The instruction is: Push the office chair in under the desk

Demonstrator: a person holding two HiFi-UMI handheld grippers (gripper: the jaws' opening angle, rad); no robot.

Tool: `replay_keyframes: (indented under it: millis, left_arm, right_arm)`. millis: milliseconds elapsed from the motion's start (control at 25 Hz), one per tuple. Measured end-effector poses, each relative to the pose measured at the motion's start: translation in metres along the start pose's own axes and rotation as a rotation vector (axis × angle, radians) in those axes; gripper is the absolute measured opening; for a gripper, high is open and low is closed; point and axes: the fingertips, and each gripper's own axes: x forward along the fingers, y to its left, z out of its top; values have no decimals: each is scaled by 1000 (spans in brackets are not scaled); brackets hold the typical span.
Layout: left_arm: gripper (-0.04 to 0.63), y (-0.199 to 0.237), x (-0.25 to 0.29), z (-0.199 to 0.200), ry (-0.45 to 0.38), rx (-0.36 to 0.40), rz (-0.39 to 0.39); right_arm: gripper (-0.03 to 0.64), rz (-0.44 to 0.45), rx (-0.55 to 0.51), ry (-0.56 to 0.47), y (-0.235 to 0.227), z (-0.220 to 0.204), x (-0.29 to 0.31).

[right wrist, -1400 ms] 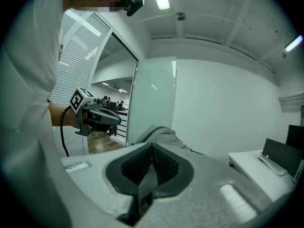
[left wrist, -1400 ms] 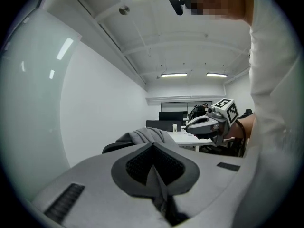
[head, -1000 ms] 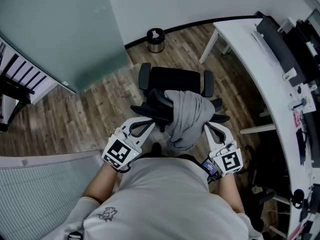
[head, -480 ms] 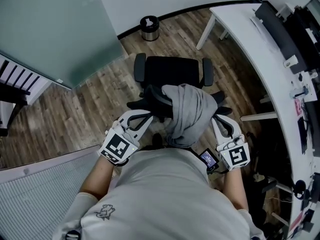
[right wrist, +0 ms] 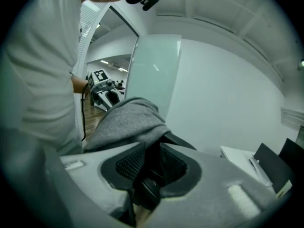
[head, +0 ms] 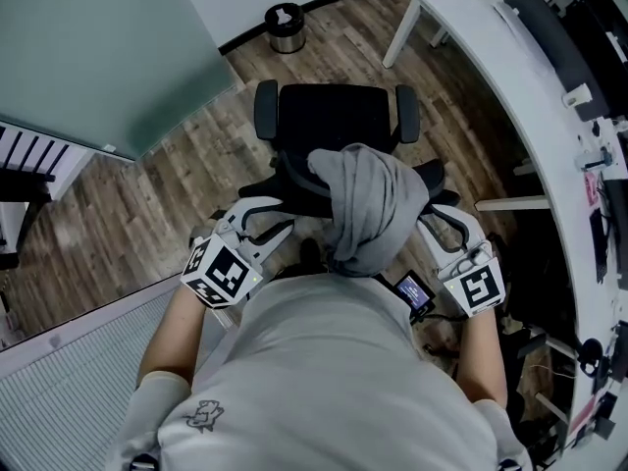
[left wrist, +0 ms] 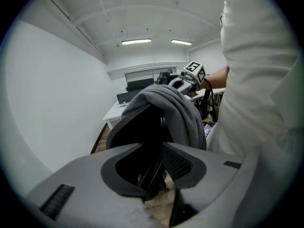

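Since a second ago both grippers have slid off the draped cloth to the sides of the chair's back, the right one further outward, and both pairs of jaws have just been opening. The left gripper (head: 278, 214) now stands with its jaws apart, the dark left edge of the backrest showing in the gap. The right gripper (head: 438, 218) is likewise spread, with the black right edge between its jaws. Neither gripper view shows the pads pressing on the frame. The office chair (head: 334, 116) keeps its place against the waste bin (head: 285, 27) behind it. It stands on the wood floor (head: 128, 214), out in the open and apart from the white desk (head: 491, 57), which curves along the right. A grey garment (head: 368, 199) hangs over the backrest. A slanted desk leg (head: 404, 29) stands near the right armrest (head: 407, 114), and a white crossbar (head: 510, 204) and dark clutter lie under the desk edge. A frosted glass partition (head: 88, 57) closes off the left.
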Motion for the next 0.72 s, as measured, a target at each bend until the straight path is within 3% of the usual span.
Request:
replay_keyframes:
  millis: [200,400,720]
  left_arm:
    - [162,4,16,-31,138,88,-63]
    - [183,3,34,-59,235,114,-125]
    - [196,-2,64,-92,376,194,-152]
  right_arm:
    - [132,92,-120,102,-3,-31,10]
    - [158,178,-214,263,-4,-80,20]
    - [169,277,-377,415,-9,-142,41]
